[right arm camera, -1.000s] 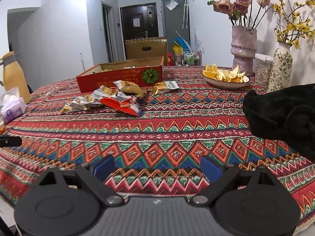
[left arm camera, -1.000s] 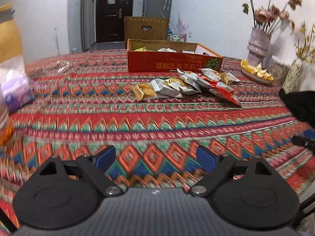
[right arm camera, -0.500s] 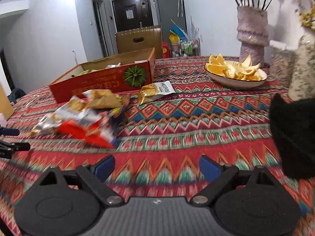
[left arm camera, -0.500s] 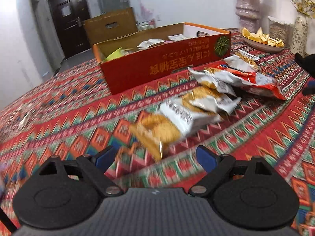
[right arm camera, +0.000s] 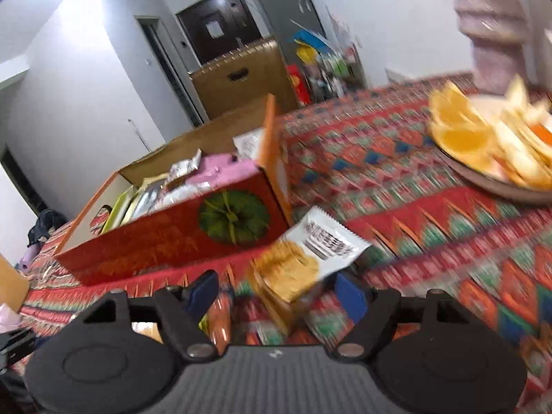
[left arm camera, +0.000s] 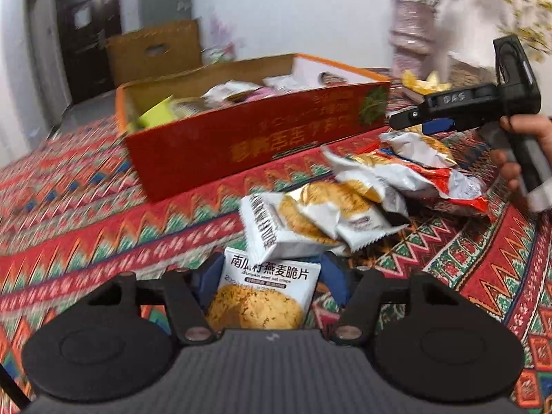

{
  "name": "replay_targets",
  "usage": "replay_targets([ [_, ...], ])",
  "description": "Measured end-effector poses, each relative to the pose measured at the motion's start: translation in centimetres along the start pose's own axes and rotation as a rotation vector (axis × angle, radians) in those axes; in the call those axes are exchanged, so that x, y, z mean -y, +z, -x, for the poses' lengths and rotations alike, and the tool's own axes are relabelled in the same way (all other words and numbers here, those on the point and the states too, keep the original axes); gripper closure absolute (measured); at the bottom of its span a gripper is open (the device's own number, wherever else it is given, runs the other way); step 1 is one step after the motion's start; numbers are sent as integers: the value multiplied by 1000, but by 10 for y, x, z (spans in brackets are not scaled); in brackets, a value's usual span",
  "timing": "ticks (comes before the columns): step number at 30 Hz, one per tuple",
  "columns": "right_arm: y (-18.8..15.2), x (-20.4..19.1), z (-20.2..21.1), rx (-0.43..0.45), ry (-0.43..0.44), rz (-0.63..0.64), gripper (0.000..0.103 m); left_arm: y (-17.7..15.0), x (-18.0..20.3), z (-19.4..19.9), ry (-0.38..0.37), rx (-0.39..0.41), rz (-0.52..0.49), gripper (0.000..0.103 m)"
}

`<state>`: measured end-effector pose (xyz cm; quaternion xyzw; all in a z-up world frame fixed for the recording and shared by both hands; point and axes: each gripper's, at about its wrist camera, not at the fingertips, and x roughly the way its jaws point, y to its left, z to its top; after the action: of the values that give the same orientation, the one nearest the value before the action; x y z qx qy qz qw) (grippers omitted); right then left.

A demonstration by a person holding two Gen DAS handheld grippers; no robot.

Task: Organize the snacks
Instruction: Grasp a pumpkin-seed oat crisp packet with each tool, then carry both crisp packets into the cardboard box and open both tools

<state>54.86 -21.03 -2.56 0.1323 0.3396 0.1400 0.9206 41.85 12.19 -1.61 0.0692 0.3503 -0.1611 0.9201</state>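
Observation:
My left gripper [left arm camera: 270, 276] is over the patterned tablecloth with its jaws closing. A white cracker packet [left arm camera: 267, 291] fills the gap, and both blue pads [left arm camera: 207, 277] touch its side edges. Just beyond lies a pile of similar packets [left arm camera: 348, 207], and behind it an open red box [left arm camera: 241, 145] with snacks inside. My right gripper [right arm camera: 276, 293] is also closing. A white-and-gold packet [right arm camera: 303, 258] lies between its jaws near the right pad [right arm camera: 348, 296], with a gap on the left. In the left wrist view a hand holds the right gripper [left arm camera: 414, 120] above the pile's right end.
A plate of orange slices [right arm camera: 483, 145] sits on the table to the right of the red box [right arm camera: 165, 241]. A pale vase [left arm camera: 410, 34] stands behind it. A brown carton [left arm camera: 155, 51] is beyond the table's far edge.
Both grippers moved forward to the snack pile and narrowed their jaws. A packet now sits between the left pads, and another lies between the right jaws. The right gripper has come into the left view.

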Motion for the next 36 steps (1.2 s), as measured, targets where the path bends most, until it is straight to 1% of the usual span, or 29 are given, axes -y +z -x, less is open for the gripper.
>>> replay_targets([
  [3,-1,-18,-16,23,-121,117,28,-8,-2,12,67,-17,63,42],
  [5,-4,-28,-25,33,-191,187,28,-13,-4,19,85,-23,92,42],
  [6,-3,-29,-26,32,-204,192,29,-14,-4,22,95,-27,100,43],
  [7,-1,-28,-26,35,-210,186,34,-15,-4,25,103,-30,111,44],
  [8,0,-25,-25,42,-219,178,46,-16,-5,28,107,-31,127,44],
  [9,1,-23,-24,42,-228,183,49,-16,-6,32,109,-29,143,44],
  [11,2,-17,-15,30,-212,167,57,-17,-5,40,123,-20,166,45],
  [14,-12,-14,10,28,-213,186,58,-21,1,59,119,2,212,45],
  [17,-37,-14,45,20,-210,231,59,-30,13,82,94,29,247,45],
  [19,-56,-15,77,26,-195,246,59,-38,24,97,70,44,288,45],
  [22,-88,-16,126,33,-157,237,58,-56,42,118,44,58,335,45],
  [25,-119,-19,169,32,-137,209,58,-73,56,135,44,50,369,45],
  [27,-141,-22,198,33,-121,186,58,-82,65,144,55,40,381,45],
  [29,-160,-27,219,26,-86,171,58,-88,74,153,69,42,382,45],
  [31,-180,-39,235,13,-51,194,58,-92,83,164,73,56,381,45],
  [33,-193,-49,246,5,-28,233,58,-92,92,173,81,76,372,45],
  [36,-202,-60,254,1,6,262,58,-93,102,185,81,108,369,45],
])
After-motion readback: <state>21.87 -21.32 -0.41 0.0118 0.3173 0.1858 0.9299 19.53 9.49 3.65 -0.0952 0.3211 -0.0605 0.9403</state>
